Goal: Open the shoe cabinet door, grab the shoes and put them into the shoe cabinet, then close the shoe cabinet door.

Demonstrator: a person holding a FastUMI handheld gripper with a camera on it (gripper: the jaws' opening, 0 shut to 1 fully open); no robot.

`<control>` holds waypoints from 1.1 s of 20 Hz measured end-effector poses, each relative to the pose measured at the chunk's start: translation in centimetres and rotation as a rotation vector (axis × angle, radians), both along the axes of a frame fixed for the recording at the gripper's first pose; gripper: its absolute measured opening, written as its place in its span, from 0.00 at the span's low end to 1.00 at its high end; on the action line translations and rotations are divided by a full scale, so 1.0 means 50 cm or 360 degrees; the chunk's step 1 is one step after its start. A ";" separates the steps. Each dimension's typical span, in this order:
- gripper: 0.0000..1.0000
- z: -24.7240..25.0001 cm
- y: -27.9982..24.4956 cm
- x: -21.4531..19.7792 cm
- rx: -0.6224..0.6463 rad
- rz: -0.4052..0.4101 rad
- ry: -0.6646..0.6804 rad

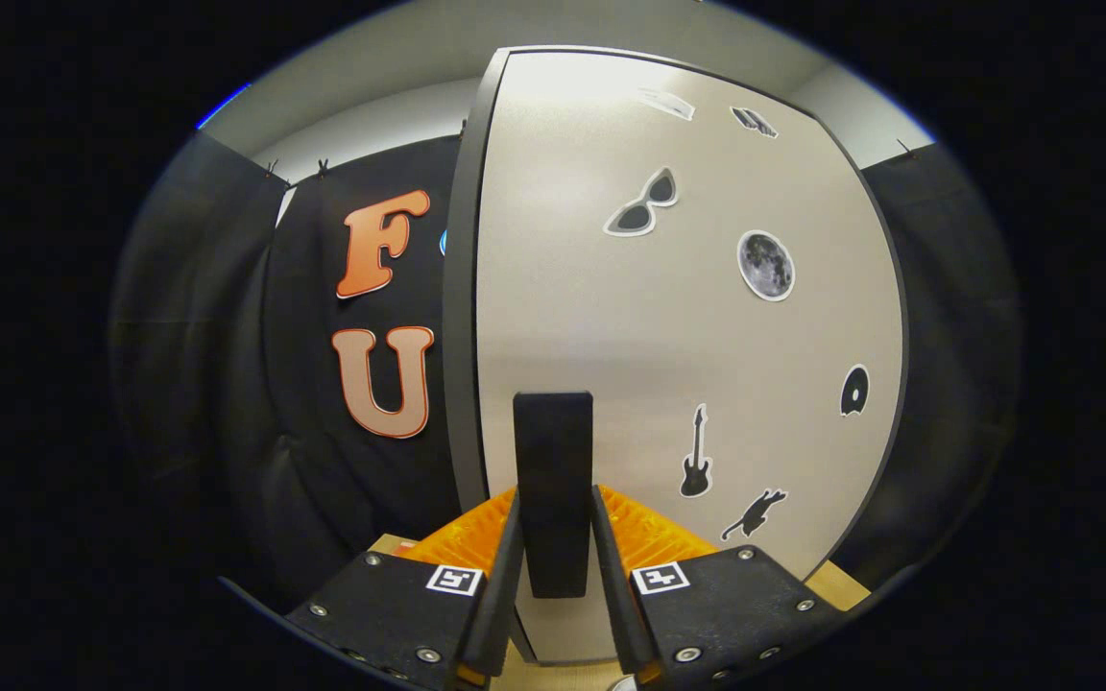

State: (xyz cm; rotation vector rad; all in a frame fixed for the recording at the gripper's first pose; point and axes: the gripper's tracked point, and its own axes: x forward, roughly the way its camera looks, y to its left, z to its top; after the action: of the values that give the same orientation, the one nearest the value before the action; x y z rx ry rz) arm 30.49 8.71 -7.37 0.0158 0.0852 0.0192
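Your gripper (553,537) has its jaws clamped on the dark handle (553,489) of the shoe cabinet door (687,326), which fills the space ahead. You look to be at the opening step; shoes and closing remain.

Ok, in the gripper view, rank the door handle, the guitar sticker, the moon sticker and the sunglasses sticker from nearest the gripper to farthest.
1. Handle: between the fingers of the gripper, which look closed on it.
2. Guitar sticker: on the cabinet door, just right of the handle.
3. Moon sticker: higher, to the right.
4. Sunglasses sticker: higher still.
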 end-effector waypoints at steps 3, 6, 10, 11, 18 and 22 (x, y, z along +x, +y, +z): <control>0.40 -0.008 0.000 0.004 0.0010 -0.0034 0.0024; 0.35 -0.007 0.000 0.004 0.0008 -0.0033 0.0011; 0.27 -0.008 -0.001 -0.003 0.0006 -0.0044 0.0023; 0.25 -0.008 -0.001 -0.006 0.0009 -0.0043 0.0032; 0.23 -0.001 -0.020 -0.068 0.0039 -0.0066 0.0060; 0.23 0.002 -0.043 -0.107 0.0037 -0.0093 0.0066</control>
State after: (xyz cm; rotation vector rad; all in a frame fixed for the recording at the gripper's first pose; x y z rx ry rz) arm 25.15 6.57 -7.26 0.0418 0.1257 -0.0383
